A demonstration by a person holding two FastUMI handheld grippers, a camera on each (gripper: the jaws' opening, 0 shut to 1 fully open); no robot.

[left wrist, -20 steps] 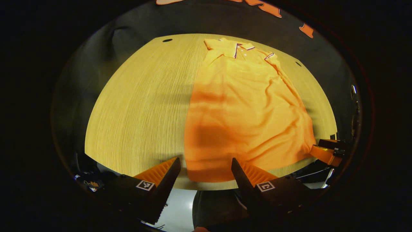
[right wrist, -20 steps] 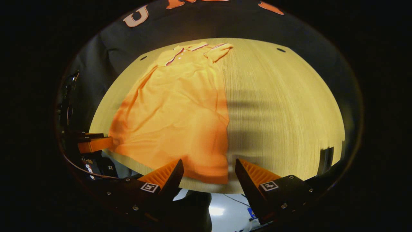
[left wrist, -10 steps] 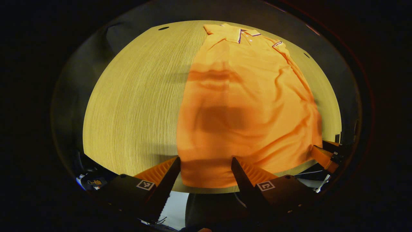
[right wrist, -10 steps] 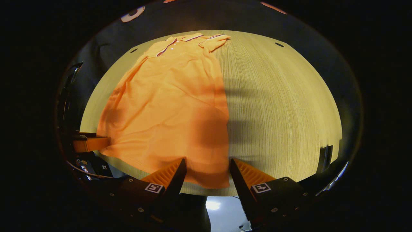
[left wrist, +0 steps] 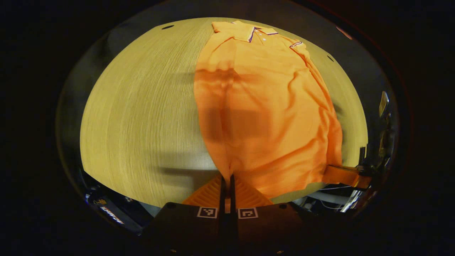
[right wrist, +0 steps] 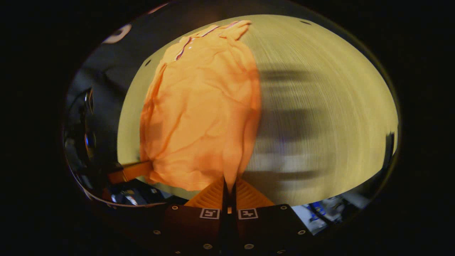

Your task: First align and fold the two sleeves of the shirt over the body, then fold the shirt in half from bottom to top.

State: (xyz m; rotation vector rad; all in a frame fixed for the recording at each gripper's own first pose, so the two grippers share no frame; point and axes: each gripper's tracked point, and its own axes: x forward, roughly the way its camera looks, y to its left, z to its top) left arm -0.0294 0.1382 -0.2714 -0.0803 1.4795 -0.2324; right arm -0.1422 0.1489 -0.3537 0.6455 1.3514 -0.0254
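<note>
Item: orange polo shirt (left wrist: 263,106), soft knit fabric, creased, with a striped-trim collar (left wrist: 256,32) and sleeves folded in over the body. It lay flat on a table (left wrist: 142,106) of pale wood-grain laminate, rounded at its edges by the lens, with small dark holes near the far corners. The long axis of the shirt ran from the near table edge to the far edge, collar pointing away from the cameras, hem nearest.

Left gripper view: the left gripper (left wrist: 227,179) had its ridged fingers brought together on the near left hem corner, fabric pinched between them and pulled into a narrow peak. The shirt occupied the right half of the table; bare tabletop lay to the left. At far right the right gripper (left wrist: 343,175) met the other hem corner.

Right gripper view: the left gripper (right wrist: 137,170) showed at left, touching the hem corner. The polo shirt (right wrist: 202,117) lay on the left part of the table (right wrist: 320,106), collar (right wrist: 199,35) at the far end. The right gripper (right wrist: 228,186) was clamped on the near right hem corner, cloth gathered upward between the fingers. Blurred shadow bands crossed the tabletop to the right. Dark booth wall stood behind.
</note>
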